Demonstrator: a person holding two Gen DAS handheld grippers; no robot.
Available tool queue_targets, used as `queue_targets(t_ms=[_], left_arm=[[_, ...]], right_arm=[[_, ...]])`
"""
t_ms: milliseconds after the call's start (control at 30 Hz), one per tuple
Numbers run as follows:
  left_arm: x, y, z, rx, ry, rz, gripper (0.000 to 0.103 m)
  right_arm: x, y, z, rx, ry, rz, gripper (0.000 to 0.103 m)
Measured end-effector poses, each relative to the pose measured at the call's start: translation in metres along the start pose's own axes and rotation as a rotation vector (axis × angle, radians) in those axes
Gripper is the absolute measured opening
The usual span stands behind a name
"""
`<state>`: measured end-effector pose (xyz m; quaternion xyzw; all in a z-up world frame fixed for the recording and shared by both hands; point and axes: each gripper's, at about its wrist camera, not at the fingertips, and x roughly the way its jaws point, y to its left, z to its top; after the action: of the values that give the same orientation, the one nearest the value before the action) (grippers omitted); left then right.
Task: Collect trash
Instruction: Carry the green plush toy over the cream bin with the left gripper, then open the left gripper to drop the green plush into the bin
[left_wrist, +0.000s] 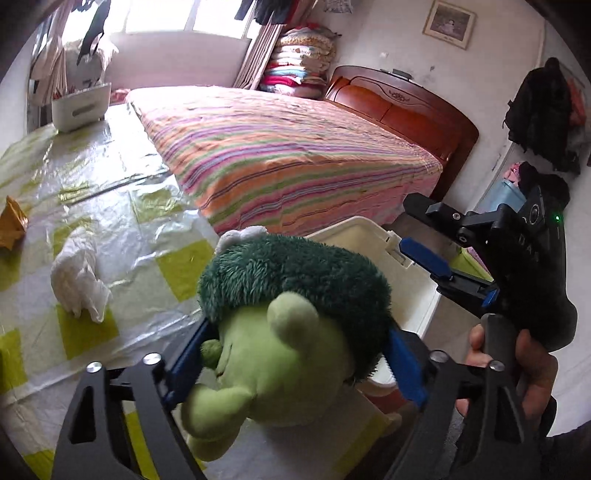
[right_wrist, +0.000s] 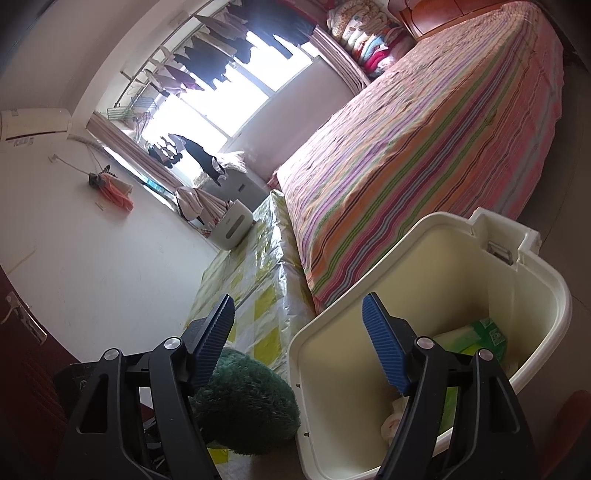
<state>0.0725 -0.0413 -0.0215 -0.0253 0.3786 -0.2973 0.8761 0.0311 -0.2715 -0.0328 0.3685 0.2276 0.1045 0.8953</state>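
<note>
While one plush toy (left_wrist: 291, 332) fills jaws, one bin (right_wrist: 436, 280) waits.

Black angular gripper frames with silver screws, ribbed blue fingers (right_wrist: 384, 343), a green indicator light.

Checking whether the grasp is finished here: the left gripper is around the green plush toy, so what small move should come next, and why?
Probably lift the plush toy a little and swing it toward the white bin. The left gripper's pads seem to press on both its sides, and the bin stands open right beside it.
</note>
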Motion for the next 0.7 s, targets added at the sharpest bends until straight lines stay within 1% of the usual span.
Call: queue_targets(t_ms=[67, 167, 233, 300, 367, 467, 600, 700], left_arm=[[0.000, -0.002, 0.002, 0.002, -0.013, 0.007, 0.075], [-0.002, -0.008, 0.004, 0.034, -0.049, 0.030, 0.072], [-0.004, -0.015, 0.007, 0.049, -0.069, 0.020, 0.072], [-0.004, -0.023, 0.011, 0.064, -0.079, -0.004, 0.072], [-0.004, -0.030, 0.014, 0.082, -0.090, 0.004, 0.072], [0.004, -0.037, 0.018, 0.092, -0.081, -0.008, 0.073], [0.017, -0.041, 0.020, 0.080, -0.063, -0.022, 0.073], [0.026, -0.046, 0.018, 0.099, -0.043, -0.019, 0.073]], right_arm=[[-0.004, -0.001, 0.002, 0.005, -0.013, 0.003, 0.071], [-0.011, -0.002, 0.004, 0.009, -0.046, -0.003, 0.071], [-0.018, -0.002, 0.006, 0.007, -0.074, -0.007, 0.071], [-0.028, -0.002, 0.009, 0.007, -0.123, -0.014, 0.071], [-0.040, -0.004, 0.013, 0.011, -0.176, -0.022, 0.071], [-0.055, -0.010, 0.017, 0.029, -0.236, -0.028, 0.071], [-0.060, -0.019, 0.021, 0.055, -0.249, -0.035, 0.072], [-0.060, -0.021, 0.021, 0.062, -0.241, -0.033, 0.073]])
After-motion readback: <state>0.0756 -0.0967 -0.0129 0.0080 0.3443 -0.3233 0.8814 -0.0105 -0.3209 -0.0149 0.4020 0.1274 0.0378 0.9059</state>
